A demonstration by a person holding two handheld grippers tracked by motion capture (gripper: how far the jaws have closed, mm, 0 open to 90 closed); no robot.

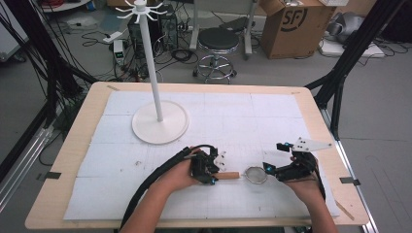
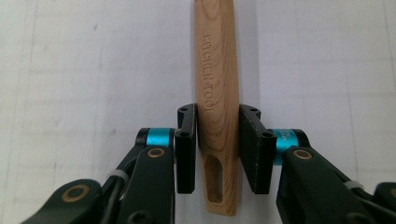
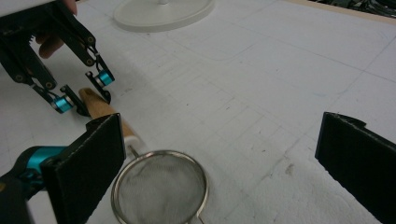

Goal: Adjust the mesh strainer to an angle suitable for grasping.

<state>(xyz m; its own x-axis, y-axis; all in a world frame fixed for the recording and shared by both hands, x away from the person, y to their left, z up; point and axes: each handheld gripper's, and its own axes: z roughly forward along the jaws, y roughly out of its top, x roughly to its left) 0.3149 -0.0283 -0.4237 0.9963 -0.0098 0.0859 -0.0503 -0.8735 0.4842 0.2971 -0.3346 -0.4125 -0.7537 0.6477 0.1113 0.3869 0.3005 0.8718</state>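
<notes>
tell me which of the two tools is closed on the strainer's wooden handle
The left tool: its pads press both sides of the wooden handle. The right tool stands wide open by the strainer's mesh bowl, gripping nothing.

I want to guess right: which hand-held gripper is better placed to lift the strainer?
Left, probably. The left hand-held gripper already has its pads closed on the strainer's wooden handle. The right hand-held gripper stands open beside the mesh bowl, gripping nothing.

The strainer [image 3: 161, 189] has a shiny metal rim, fine grey wire mesh and a matt, grained wooden handle [image 2: 216, 93] with stamped letters. The sheet [image 1: 233, 121] looks rough and foamy; the table [image 1: 73, 145] edge, smooth pale wood. The stand [image 1: 160, 121] is glossy white plastic.
</notes>
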